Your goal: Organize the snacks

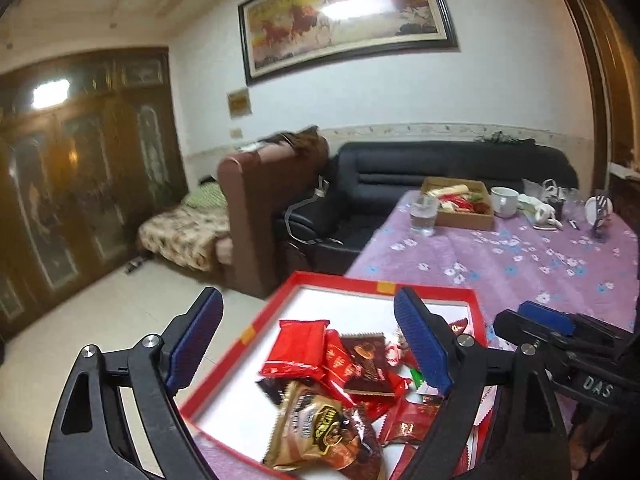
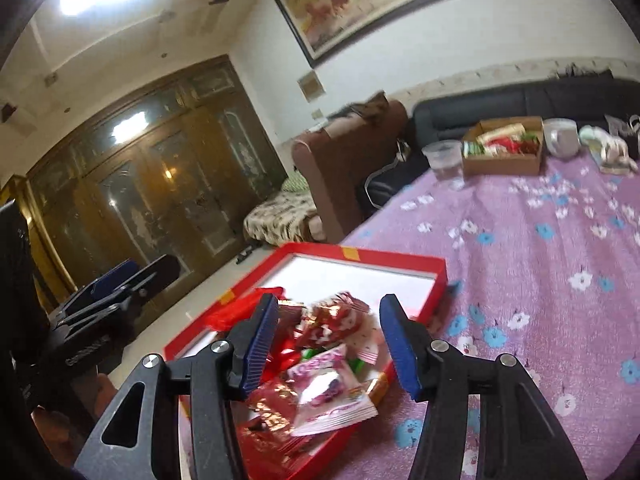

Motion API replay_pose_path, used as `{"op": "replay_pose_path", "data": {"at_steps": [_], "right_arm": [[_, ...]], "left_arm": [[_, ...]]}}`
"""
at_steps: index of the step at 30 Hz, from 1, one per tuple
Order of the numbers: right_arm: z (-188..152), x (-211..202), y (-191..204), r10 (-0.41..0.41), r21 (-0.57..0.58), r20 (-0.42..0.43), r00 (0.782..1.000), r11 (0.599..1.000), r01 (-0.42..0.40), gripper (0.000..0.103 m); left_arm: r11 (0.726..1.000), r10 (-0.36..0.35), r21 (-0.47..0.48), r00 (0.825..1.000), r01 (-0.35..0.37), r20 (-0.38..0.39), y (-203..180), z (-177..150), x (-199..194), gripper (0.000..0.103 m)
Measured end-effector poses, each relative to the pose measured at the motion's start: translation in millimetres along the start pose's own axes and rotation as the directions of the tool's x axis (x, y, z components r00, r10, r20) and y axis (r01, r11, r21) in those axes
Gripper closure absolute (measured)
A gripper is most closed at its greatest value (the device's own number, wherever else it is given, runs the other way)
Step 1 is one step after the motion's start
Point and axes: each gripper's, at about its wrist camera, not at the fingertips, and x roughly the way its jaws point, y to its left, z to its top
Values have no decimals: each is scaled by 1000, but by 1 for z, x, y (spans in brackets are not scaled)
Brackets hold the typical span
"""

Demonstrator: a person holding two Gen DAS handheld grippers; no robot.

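Purple floral cloth (image 2: 540, 248) covered the table, and at its near corner sat a shallow red tray (image 1: 352, 282) with a white floor, heaped with wrapped snacks. Over that heap the left gripper (image 1: 308, 344) hovered with its blue-padded fingers spread wide and nothing between them; beneath it lay a bright red packet (image 1: 298, 346), a dark brown one (image 1: 366, 364) and a gold-and-brown bag (image 1: 320, 432). The right gripper (image 2: 328, 350) hung above the tray's right side, its jaws likewise well apart and holding nothing, with a pink-and-white sachet (image 2: 330, 396) lying just below them on top of red foil wrappers (image 2: 336, 318). Farther back on the cloth, a clear plastic cup (image 1: 423, 213) stood just beside a brown cardboard box (image 1: 466, 212) filled with more packets, and a white mug (image 1: 505, 201) sat on the box's other side. Beyond the table stood a black sofa (image 1: 400, 176), then the white wall with a framed horse painting (image 1: 344, 16).
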Motion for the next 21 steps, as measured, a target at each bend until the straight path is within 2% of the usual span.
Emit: {"op": "replay_pose_path", "data": {"at_steps": [3,4,6,7,8,11,14,17,21], "right_arm": [[-2,-17,11,32,-15,38,999,999,-32,44],[-1,-21,15,38,-22,46,998,999,-37,44],[-1,-30,24,50,-42,57,997,998,-48,43],[-2,-35,27,64,-47,58,996,997,-62,43],[-3,-37,30,74,-50,57,996,996,-71,43],[-5,-46,37,77,-65,59,995,995,-73,42],[-7,-52,42,74,-71,56,996,995,-70,38],[-8,-57,42,74,-71,61,995,995,-69,37],[-7,-57,45,68,-70,57,996,996,-64,36]], "left_arm": [[1000,-4,-17,1000,4,-20,5,8,-28,14],[999,-20,-30,1000,19,-23,7,9,-35,10],[993,-105,-63,994,103,-20,14,7,-51,0],[986,-151,-81,988,149,-15,18,5,-54,0],[983,-161,-96,987,157,-26,19,4,-55,0],[994,-84,-74,992,77,-89,18,-2,-42,0],[998,-45,-55,985,36,-166,15,-8,-25,0],[997,7,-68,980,-21,-198,20,-14,-13,0],[996,38,-69,974,-54,-221,25,-23,-5,0]]}}
